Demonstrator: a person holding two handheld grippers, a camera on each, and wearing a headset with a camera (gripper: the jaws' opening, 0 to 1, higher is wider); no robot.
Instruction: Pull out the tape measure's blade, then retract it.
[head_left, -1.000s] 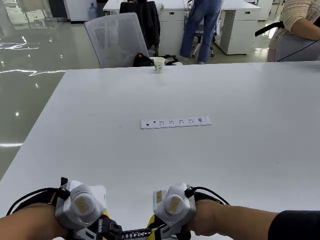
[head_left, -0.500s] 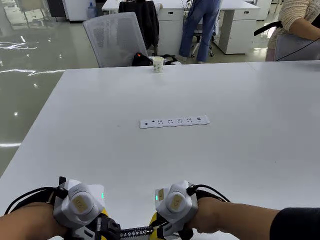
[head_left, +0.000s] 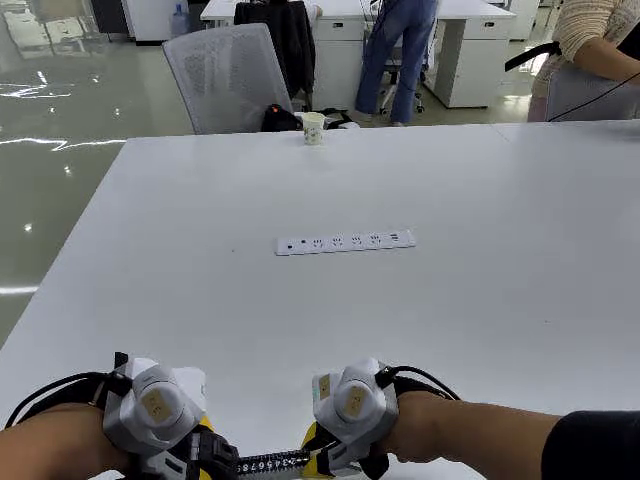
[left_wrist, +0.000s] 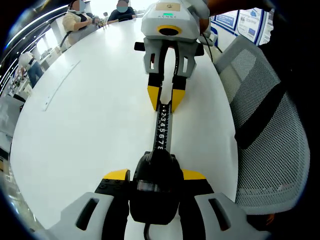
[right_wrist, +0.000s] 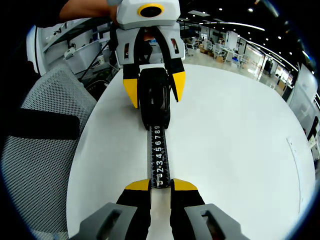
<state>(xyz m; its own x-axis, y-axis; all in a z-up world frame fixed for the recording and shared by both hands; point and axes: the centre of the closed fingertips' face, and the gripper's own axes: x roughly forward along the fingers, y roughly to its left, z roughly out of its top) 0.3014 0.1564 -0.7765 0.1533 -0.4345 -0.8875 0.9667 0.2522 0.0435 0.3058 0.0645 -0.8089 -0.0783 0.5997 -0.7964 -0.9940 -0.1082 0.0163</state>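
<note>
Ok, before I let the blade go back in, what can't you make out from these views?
- End hook of the black numbered blade: right gripper view, buried between the shut jaws of the right gripper.
- The black tape measure case: head view, mostly cut off by the bottom edge; left gripper view, its label too dark to read.
- Inside of the white paper cup: head view, too far.

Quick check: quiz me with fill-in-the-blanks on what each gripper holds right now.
The left gripper is shut on the black ____ of the tape measure. The right gripper clamps the tip of the extended ____. Beyond the power strip, at the table's far edge, stands a paper ____.
Missing: case; blade; cup.
</note>
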